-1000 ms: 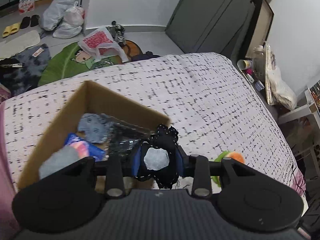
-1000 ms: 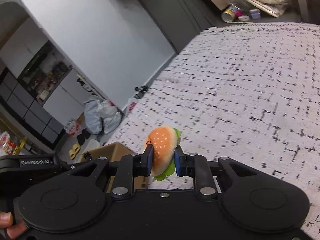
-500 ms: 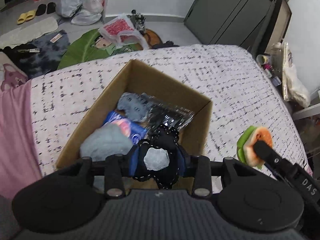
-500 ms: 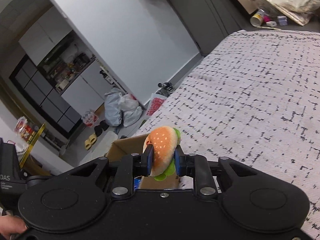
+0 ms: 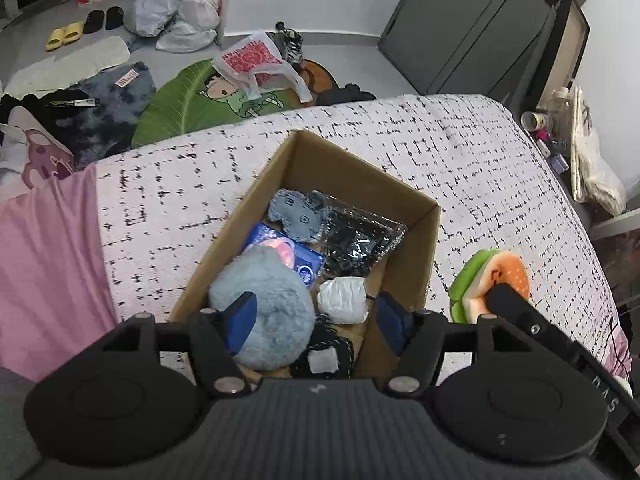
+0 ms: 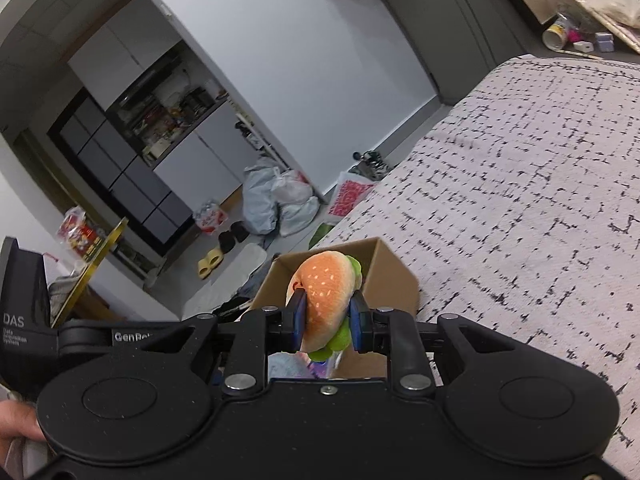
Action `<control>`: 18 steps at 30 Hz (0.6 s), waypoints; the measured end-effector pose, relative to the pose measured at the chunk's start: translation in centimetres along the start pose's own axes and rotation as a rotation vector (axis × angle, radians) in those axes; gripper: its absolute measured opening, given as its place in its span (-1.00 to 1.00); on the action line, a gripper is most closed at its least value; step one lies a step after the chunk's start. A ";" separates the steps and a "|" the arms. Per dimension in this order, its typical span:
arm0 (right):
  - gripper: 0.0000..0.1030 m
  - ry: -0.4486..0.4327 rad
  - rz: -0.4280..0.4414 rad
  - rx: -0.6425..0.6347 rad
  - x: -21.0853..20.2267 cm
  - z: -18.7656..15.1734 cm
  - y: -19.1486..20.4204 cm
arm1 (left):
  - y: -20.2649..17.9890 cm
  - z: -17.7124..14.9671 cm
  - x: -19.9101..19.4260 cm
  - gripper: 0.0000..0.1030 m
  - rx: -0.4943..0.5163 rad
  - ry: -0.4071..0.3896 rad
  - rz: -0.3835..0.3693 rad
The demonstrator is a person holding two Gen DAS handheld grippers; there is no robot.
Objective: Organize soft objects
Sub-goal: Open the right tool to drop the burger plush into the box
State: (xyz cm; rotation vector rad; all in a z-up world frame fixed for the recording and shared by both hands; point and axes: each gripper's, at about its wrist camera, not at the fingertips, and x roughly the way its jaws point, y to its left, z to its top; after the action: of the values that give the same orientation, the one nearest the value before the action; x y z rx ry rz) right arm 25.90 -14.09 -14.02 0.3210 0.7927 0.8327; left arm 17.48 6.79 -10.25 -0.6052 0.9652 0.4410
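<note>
Carrying the orange-bunned plush hamburger toy with green felt lettuce (image 6: pixel 326 300) over the open brown cardboard box (image 5: pixel 430 248) is the step in hand for the right gripper (image 6: pixel 326 322), I judge, and doing it well means clearing the box's near wall fully before letting go, so the toy drops inside and does not catch on the rim. Its blue-padded fingers (image 6: pixel 298 320) are closed tight on the bun's two sides, squeezing it a little; the burger hangs just outside the box's right wall, above the white bedspread with black dashes (image 5: pixel 480 168).

Over the box itself, the left gripper (image 5: pixel 316 320) has its fingers (image 5: pixel 240 318) spread wide with nothing between them. Directly below, inside the box, lie a black crocheted piece with a grey patch (image 5: pixel 324 356), a fluffy grey-blue plush ball (image 5: pixel 266 308), a crumpled white bundle (image 5: pixel 344 300), a grey felt animal shape (image 5: pixel 298 212), a blue packet (image 5: pixel 288 250) and a shiny black plastic bag (image 5: pixel 358 240). Free space shows toward the box's right wall, the nearest landing spot.
</note>
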 end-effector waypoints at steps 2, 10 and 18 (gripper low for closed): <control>-0.55 0.008 0.012 -0.006 0.0 -0.2 0.6 | 0.2 0.0 -0.5 0.25 0.002 -0.011 0.009; -0.08 0.034 0.019 0.004 -0.1 -1.3 1.7 | 0.7 -0.5 -2.3 0.38 0.022 -0.040 0.018; 0.09 -0.014 -0.035 0.039 -3.5 -1.9 1.9 | 0.5 -1.0 -5.2 0.62 0.119 -0.101 0.007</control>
State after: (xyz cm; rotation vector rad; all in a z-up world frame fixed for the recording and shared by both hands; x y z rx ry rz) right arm 22.05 -15.60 -12.58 0.3463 0.8004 0.7824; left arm 13.93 6.04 -6.35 -0.4679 0.8909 0.4135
